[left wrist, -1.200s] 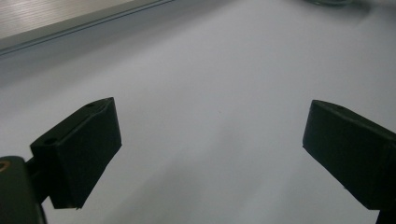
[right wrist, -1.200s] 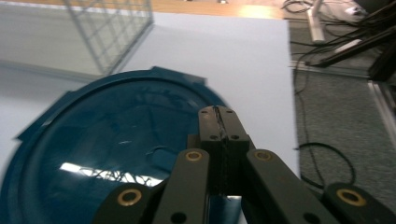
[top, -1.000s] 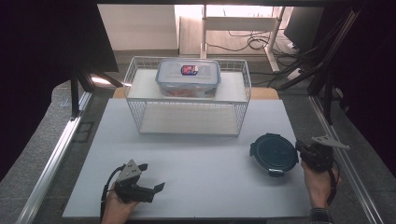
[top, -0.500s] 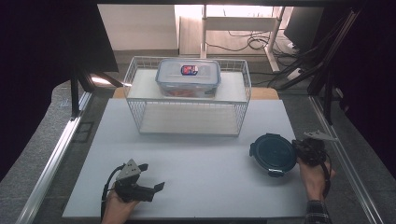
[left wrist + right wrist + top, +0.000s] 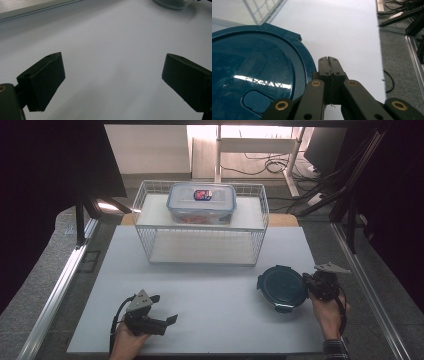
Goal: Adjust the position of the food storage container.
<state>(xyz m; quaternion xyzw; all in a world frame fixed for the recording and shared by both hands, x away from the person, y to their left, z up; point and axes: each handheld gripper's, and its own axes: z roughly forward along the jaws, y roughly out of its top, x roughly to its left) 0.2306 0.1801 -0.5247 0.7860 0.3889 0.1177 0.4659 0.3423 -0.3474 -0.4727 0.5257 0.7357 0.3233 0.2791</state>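
A round dark-blue container with a clip lid (image 5: 282, 287) lies on the white table at the right. My right gripper (image 5: 307, 283) is shut, its tips against or just off the container's right rim; I cannot tell whether they touch. In the right gripper view the closed jaws (image 5: 328, 60) lie beside the lid's edge (image 5: 257, 65) with nothing between them. My left gripper (image 5: 162, 309) rests low near the front left, open. In the left gripper view the wide-apart jaws (image 5: 112, 82) frame bare table.
A white wire rack (image 5: 200, 247) stands at the back centre with a clear lidded box (image 5: 201, 202) on its top shelf. The white table top (image 5: 215, 290) ends in metal rails left and right. Cables lie on the floor behind.
My right gripper has moved left, from clear of the round container up to its right rim. The left gripper has stayed put.
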